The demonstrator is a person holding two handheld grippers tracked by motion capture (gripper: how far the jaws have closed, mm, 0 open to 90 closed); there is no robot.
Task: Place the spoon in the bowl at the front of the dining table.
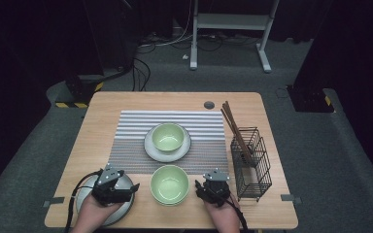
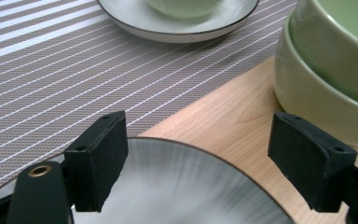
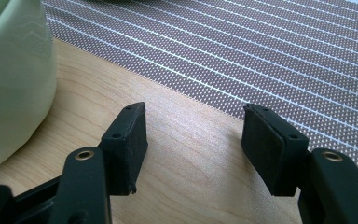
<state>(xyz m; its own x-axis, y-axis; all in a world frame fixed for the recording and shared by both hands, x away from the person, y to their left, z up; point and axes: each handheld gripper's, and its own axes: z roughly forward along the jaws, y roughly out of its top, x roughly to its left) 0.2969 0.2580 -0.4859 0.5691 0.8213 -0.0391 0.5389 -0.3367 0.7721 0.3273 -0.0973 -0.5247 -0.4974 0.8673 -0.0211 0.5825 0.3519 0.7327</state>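
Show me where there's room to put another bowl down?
The striped mat is bare left of the plate holding a bowl. The near edge is crowded: grey plate, stacked bowls, wire basket.

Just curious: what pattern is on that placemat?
Thin white stripes on grey-brown weave; the placemat shows best in the right gripper view.

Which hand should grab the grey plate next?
Probably the left. The left gripper hangs open right over the grey plate, jaws either side of its rim. The right gripper is open over bare table, beyond the green bowls.
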